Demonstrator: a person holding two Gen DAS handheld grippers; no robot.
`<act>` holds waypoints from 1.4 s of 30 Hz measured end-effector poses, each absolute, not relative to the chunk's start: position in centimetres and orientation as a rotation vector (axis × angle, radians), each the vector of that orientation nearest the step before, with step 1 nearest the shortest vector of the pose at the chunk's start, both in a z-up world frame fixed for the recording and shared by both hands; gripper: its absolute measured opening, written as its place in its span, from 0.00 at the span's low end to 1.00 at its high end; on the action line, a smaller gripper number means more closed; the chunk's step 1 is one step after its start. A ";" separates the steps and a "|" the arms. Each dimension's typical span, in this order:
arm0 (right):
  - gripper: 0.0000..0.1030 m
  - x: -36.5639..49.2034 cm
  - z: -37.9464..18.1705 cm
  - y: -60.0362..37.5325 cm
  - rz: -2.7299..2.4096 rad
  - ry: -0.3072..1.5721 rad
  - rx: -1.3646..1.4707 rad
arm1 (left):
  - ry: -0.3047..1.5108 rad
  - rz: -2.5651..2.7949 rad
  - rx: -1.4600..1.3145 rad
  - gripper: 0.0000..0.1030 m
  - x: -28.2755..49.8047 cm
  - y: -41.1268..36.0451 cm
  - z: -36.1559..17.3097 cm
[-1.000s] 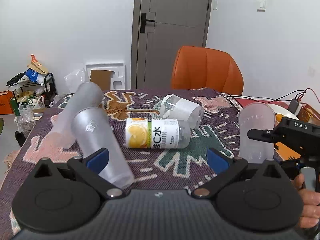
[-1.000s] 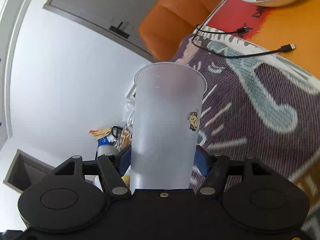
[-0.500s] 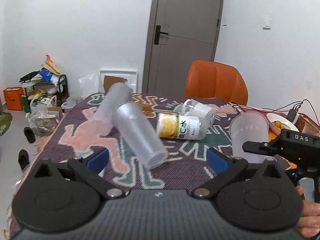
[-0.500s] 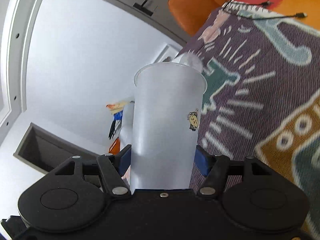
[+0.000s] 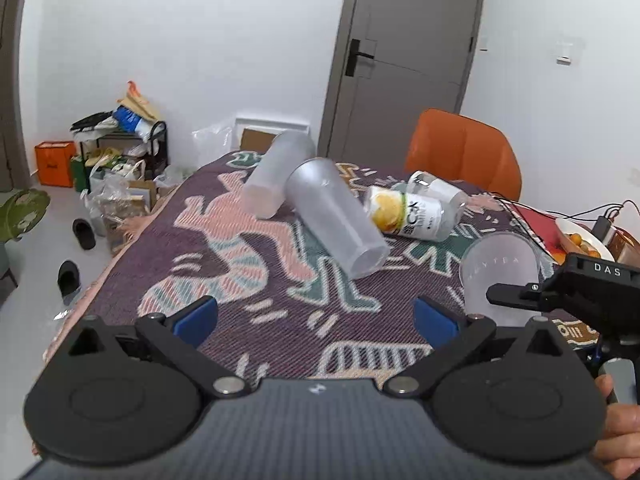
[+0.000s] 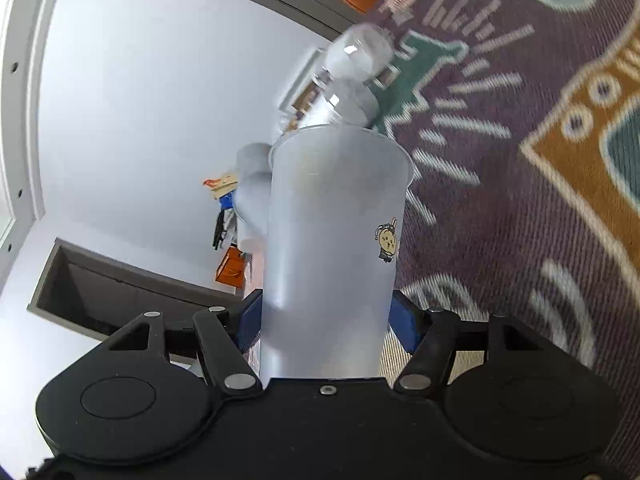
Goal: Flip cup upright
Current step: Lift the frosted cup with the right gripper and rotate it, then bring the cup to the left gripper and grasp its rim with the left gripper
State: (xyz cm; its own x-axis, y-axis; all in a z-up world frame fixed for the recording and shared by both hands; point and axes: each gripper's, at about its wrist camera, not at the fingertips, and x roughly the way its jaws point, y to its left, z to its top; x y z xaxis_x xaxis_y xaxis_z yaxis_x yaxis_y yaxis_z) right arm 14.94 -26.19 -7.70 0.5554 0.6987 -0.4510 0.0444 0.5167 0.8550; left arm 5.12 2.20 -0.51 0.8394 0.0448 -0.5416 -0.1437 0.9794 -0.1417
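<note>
My right gripper point(image 6: 326, 320) is shut on a frosted plastic cup point(image 6: 332, 240) with a small cartoon sticker; its blue pads point(image 6: 404, 322) press the cup's sides near its base. The same cup point(image 5: 500, 276) shows in the left wrist view, held above the patterned cloth at the right, tilted with its mouth facing the camera. My left gripper point(image 5: 316, 320) is open and empty above the near part of the cloth. Two more frosted cups point(image 5: 336, 220) lie on their sides farther back.
Two clear bottles point(image 5: 412, 212) lie on the patterned tablecloth point(image 5: 248, 280) behind the cups. An orange chair point(image 5: 464, 152) stands at the far side. A fruit bowl point(image 5: 580, 240) and cables sit at the right edge. Clutter is on the floor at left.
My left gripper has pulled back and risen, so the lying cups now sit farther away. My right gripper has rotated with the cup, turning its mouth towards the table.
</note>
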 end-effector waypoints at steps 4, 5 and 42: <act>0.61 13.9 -7.9 -25.2 0.434 0.932 0.967 | 0.562 0.116 -0.202 1.00 4.3 3.1 -1.0; 0.61 13.7 -8.0 -24.9 0.421 0.940 0.972 | 0.560 0.120 -0.207 1.00 4.1 3.4 -1.1; 0.89 13.4 -7.3 -33.9 0.405 0.719 0.772 | 0.575 -0.133 -0.106 0.99 7.5 -2.1 1.3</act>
